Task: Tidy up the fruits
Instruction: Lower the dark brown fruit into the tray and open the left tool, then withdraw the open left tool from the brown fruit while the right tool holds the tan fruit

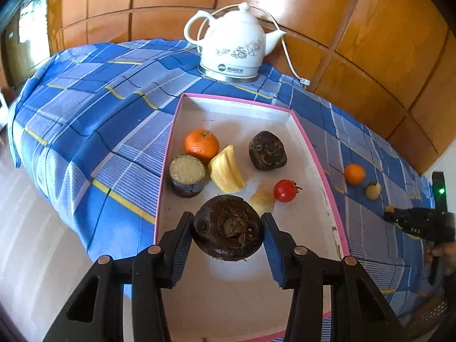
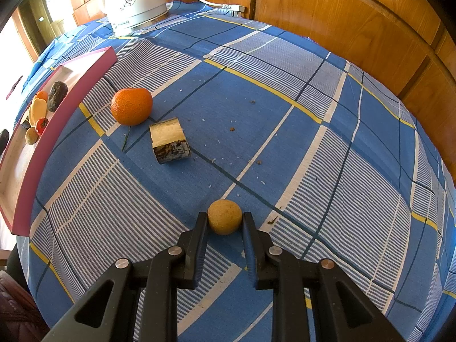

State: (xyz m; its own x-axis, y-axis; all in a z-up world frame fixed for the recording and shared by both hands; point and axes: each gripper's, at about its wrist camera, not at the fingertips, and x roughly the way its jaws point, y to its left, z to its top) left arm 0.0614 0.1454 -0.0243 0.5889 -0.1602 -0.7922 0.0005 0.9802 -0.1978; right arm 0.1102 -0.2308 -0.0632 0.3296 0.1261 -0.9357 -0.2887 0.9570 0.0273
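My left gripper (image 1: 228,222) is shut on a dark brown water chestnut (image 1: 228,228) and holds it above the pink-rimmed tray (image 1: 319,168). In the tray lie an orange (image 1: 201,144), a cut sugarcane piece (image 1: 187,175), a yellow fruit slice (image 1: 226,169), another dark chestnut (image 1: 267,150), a cherry tomato (image 1: 285,190) and a pale piece (image 1: 262,201). My right gripper (image 2: 225,221) is shut on a small tan round fruit (image 2: 225,216) at the tablecloth. An orange (image 2: 131,106) and a sugarcane piece (image 2: 170,140) lie on the cloth beyond it.
A white electric kettle (image 1: 233,42) with its cord stands at the back of the table, beside the wooden wall panels. The blue checked tablecloth (image 2: 313,142) covers the table. The tray also shows at the left in the right wrist view (image 2: 57,119).
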